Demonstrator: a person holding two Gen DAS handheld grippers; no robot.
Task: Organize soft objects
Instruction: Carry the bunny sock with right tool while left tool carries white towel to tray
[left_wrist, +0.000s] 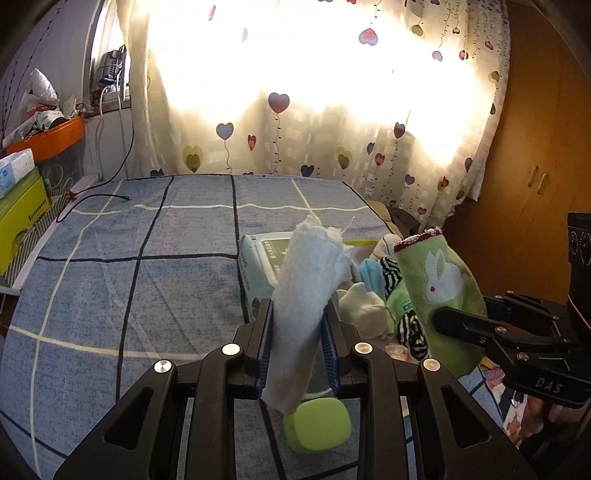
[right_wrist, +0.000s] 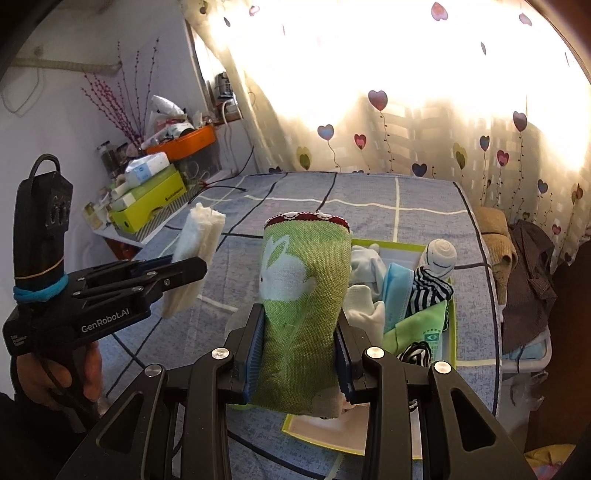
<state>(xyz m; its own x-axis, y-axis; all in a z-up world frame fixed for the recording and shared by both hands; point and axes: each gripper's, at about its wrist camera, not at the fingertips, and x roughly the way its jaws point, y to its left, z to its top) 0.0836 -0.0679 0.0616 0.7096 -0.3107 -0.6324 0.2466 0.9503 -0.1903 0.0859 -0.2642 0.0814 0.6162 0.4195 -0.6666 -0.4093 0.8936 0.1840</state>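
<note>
The left gripper is clamping its blue-padded jaws on a rolled pale blue-white terry cloth, which is standing up between them with its frayed end tilted toward the window; in the right wrist view the same gripper is showing white lettering "GenRobot.AI" on its black body, with a hand wrapping the grip below it. The right gripper is pinching a rolled green woven cloth with a white rabbit and a dark red hem, also held upright; seen from the left wrist view, that gripper is carrying the letters "DAS" on its side. Both rolls are hanging above a bed spread with a blue sheet crossed by black and white lines. Just behind the green roll a shallow lime-edged cardboard tray is lying on the sheet, holding a white rolled sock, a light blue piece, black-and-white striped fabric and a flat green cloth with a small printed badge too small to read. A white and green wet-wipe pack is lying beside the tray, its print unreadable. Under the left gripper a rounded green pad-like object is resting on the sheet. A lime box at the bedside is bearing dark print that cannot be made out. Heart-patterned curtains are glowing behind the bed.
</note>
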